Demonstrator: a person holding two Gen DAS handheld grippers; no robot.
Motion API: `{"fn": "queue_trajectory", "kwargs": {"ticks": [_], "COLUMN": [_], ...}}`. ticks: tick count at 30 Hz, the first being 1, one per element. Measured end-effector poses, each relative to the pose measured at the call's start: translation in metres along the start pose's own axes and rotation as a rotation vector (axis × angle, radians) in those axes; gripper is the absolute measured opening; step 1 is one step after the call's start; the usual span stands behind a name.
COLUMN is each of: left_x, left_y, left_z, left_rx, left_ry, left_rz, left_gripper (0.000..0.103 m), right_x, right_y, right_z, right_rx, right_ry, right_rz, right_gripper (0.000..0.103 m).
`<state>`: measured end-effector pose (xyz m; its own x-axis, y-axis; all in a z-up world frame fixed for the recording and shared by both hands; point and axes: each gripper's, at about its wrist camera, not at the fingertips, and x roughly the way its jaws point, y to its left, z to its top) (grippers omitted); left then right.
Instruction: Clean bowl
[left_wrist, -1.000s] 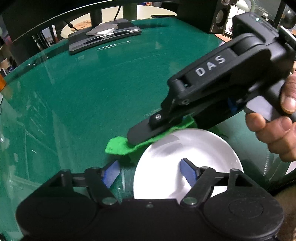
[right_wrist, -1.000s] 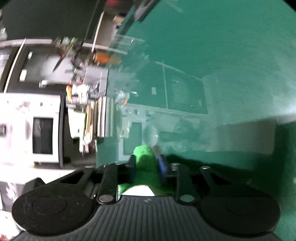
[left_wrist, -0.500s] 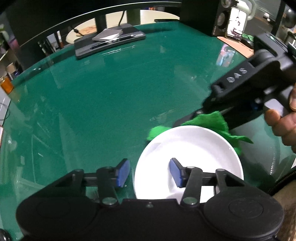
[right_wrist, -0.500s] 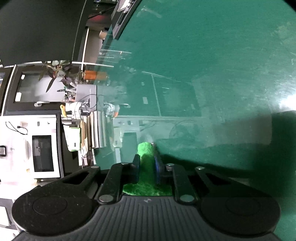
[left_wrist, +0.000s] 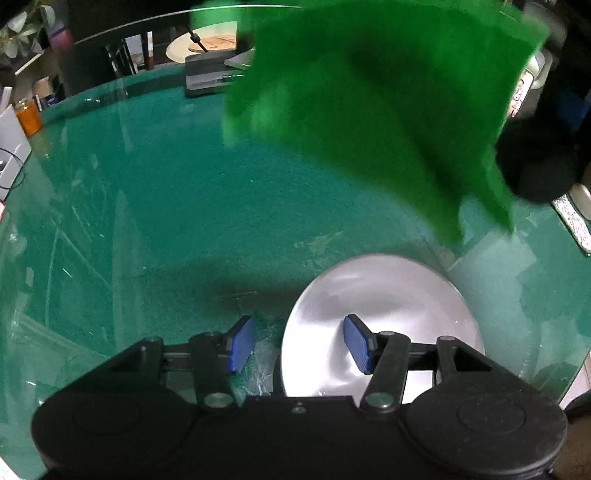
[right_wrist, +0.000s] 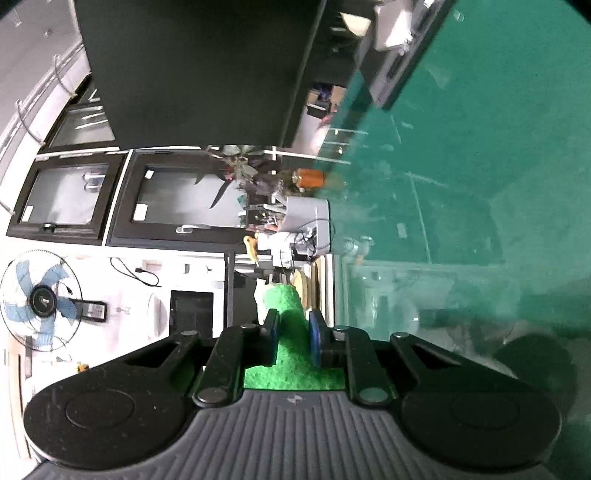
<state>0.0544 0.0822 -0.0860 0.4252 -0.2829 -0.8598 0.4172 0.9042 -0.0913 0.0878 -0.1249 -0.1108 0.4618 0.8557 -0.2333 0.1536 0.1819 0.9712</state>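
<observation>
Home interior indicated, likely dining or living area doubling as workspace. Green glass-covered tabletop (left_wrist: 192, 192) seen, room reflected in surface. Wall-mounted fan (right_wrist: 40, 301) and dark-framed windows (right_wrist: 118, 199) noted on white wall. Potted plant (right_wrist: 240, 166), orange jar (right_wrist: 308, 178) and cluttered shelf of cables and gadgets (right_wrist: 291, 236) seen beside tabletop edge.

The right gripper (right_wrist: 291, 338) pinches a bright green fuzzy cloth (right_wrist: 286, 306) between its blue pads, glossy green glass table (right_wrist: 498, 147) to its right
</observation>
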Motion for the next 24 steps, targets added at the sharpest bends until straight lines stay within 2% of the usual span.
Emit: {"fn": "queue_trajectory", "kwargs": {"ticks": [1, 4, 6, 8, 12, 14, 15, 18, 19, 22, 24], "left_x": [0.000, 0.003, 0.004, 0.005, 0.007, 0.008, 0.007, 0.007, 0.007, 0.007, 0.007], "left_y": [0.000, 0.004, 0.005, 0.006, 0.008, 0.011, 0.013, 0.016, 0.016, 0.017, 0.020], "left_z": [0.000, 0.004, 0.006, 0.009, 0.010, 0.009, 0.008, 0.008, 0.008, 0.008, 0.008], "left_rx": [-0.003, -0.031, -0.048, -0.055, -0.068, -0.085, -0.093, -0.104, -0.100, -0.098, -0.107], "left_ry": [-0.005, -0.022, -0.031, -0.037, -0.047, -0.049, -0.050, -0.058, -0.059, -0.063, -0.067], "left_rz": [0.007, 0.022, 0.028, 0.029, 0.028, 0.018, 0.013, -0.002, -0.004, -0.012, -0.024], "left_gripper": [0.053, 0.053, 0.053, 0.053, 0.053, 0.053, 0.053, 0.054, 0.054, 0.054, 0.054], "right_x": [0.001, 0.000, -0.007, -0.009, 0.000, 0.000, 0.000, 0.009, 0.013, 0.028, 0.030], "right_y": [-0.007, -0.025, -0.018, -0.002, 0.032, 0.044, 0.052, 0.061, 0.061, 0.060, 0.062], "right_z": [0.000, 0.000, -0.002, -0.004, -0.019, -0.032, -0.044, -0.066, -0.069, -0.073, -0.077], "right_rx": [0.022, 0.041, -0.030, -0.166, -0.522, -0.686, -0.824, -1.056, -1.085, -1.139, -1.175], "right_ry": [0.000, -0.060, -0.135, -0.161, -0.131, -0.152, -0.170, -0.117, -0.103, -0.063, -0.060], "right_rz": [-0.028, -0.201, -0.236, -0.284, -0.452, -0.530, -0.582, -0.634, -0.649, -0.697, -0.684], "right_gripper": [0.018, 0.022, 0.049, 0.053, 0.053, 0.053, 0.053, 0.051, 0.050, 0.032, 0.025]}}
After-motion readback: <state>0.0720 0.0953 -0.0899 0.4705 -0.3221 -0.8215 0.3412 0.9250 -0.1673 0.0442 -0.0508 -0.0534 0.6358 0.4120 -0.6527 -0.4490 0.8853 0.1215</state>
